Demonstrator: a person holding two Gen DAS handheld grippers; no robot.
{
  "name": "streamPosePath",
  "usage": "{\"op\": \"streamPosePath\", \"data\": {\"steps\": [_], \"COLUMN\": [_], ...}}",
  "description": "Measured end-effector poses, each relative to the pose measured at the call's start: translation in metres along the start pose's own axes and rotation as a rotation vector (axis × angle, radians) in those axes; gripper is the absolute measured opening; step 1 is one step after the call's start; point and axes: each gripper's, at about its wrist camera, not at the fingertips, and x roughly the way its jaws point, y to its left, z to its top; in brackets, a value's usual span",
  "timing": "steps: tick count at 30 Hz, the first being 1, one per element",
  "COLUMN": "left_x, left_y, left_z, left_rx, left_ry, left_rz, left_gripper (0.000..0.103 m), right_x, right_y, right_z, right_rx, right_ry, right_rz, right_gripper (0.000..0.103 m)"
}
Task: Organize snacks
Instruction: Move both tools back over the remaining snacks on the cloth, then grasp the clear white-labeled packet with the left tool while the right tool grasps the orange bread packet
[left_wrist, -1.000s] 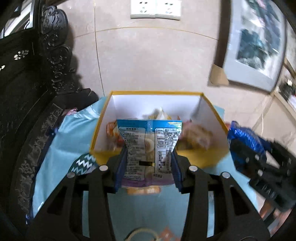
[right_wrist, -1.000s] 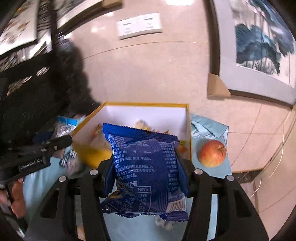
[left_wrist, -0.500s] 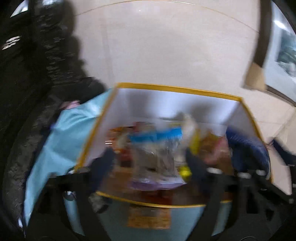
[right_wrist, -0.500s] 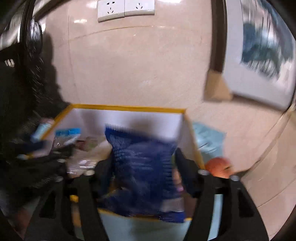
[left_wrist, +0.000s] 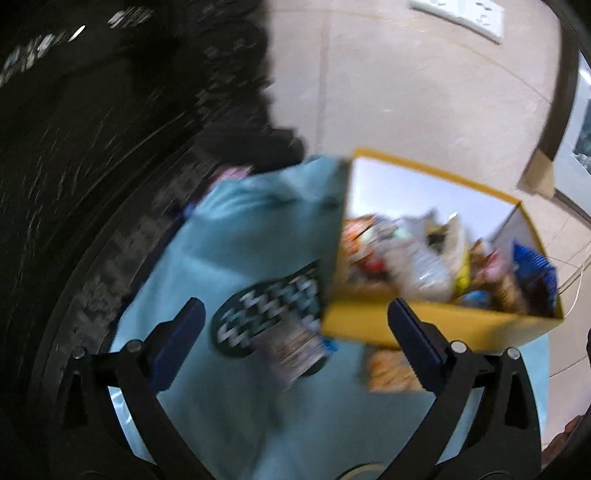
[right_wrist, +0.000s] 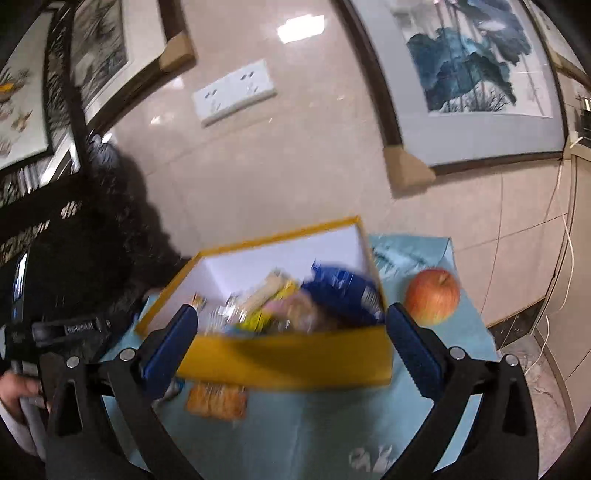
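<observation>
Box (right_wrist: 295, 360): yellow outside and along the rim, white inside. Cloth (left_wrist: 240, 240): pale blue. Apple (right_wrist: 432, 295): red shading to yellow. Packet in the box's right corner (right_wrist: 340, 291): dark blue with white print. Round packet beside the box (left_wrist: 266, 314): dark with a white zigzag pattern. Flat packet before the box (right_wrist: 216, 402): orange. Gripper pads (right_wrist: 168, 354): blue, on black fingers. Wall (right_wrist: 295, 166): beige tile. Socket plate (right_wrist: 234, 92): white. Framed painting (right_wrist: 469, 59): blue-green leaves on white, dark frame.

No lettering is sharp enough to read
</observation>
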Motion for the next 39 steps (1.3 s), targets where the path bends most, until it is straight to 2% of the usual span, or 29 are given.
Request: {"op": "streamPosePath", "data": {"steps": [6,9,14,16,19,23,26,27,28,29,31,32,36,39], "left_x": [0.034,0.051,0.069,0.075,0.086,0.106,0.115,0.117,0.118,0.117,0.110,0.108,0.089,0.078], "left_y": [0.040,0.041,0.032,0.016,-0.010,-0.031,-0.028,-0.023,-0.018,-0.015,-0.010,-0.009,-0.006,-0.018], "left_z": [-0.037,-0.044,-0.050,-0.055,-0.061,-0.067,-0.068,-0.066,-0.064,-0.062,-0.065,-0.067,-0.087,-0.100], "left_rx": [-0.038,-0.020,-0.052,-0.001,0.110,0.203,0.183,0.148,0.110,0.077,0.040,0.029,-0.036,0.048], "left_ry": [0.098,0.144,0.150,0.142,0.126,0.122,0.111,0.120,0.123,0.112,0.088,0.080,0.020,0.012], "left_rz": [0.011,0.038,0.017,0.004,0.024,0.036,0.022,-0.004,-0.029,-0.037,-0.022,-0.023,-0.030,0.037], "left_gripper": [0.101,0.101,0.101,0.101,0.101,0.101,0.100,0.099,0.085,0.066,0.053,0.050,0.047,0.047], "right_x": [0.007,0.020,0.030,0.034,0.042,0.049,0.053,0.055,0.057,0.058,0.060,0.060,0.059,0.060], "right_y": [-0.006,-0.004,0.004,0.005,0.003,0.003,0.004,0.005,0.007,0.008,0.012,0.014,0.026,0.041], "right_z": [-0.039,-0.050,-0.058,-0.062,-0.065,-0.070,-0.074,-0.075,-0.077,-0.078,-0.081,-0.082,-0.086,-0.089], "right_rx": [0.112,0.112,0.072,0.069,0.081,0.083,0.074,0.067,0.055,0.048,0.027,0.017,-0.041,-0.111], "right_ry": [0.088,0.153,0.176,0.188,0.220,0.241,0.254,0.258,0.264,0.268,0.280,0.282,0.285,0.296], "right_rz": [0.066,0.071,0.074,0.073,0.076,0.068,0.066,0.067,0.064,0.063,0.065,0.065,0.070,0.072], "right_gripper": [0.102,0.102,0.102,0.102,0.102,0.102,0.102,0.102,0.102,0.102,0.102,0.102,0.102,0.102]}}
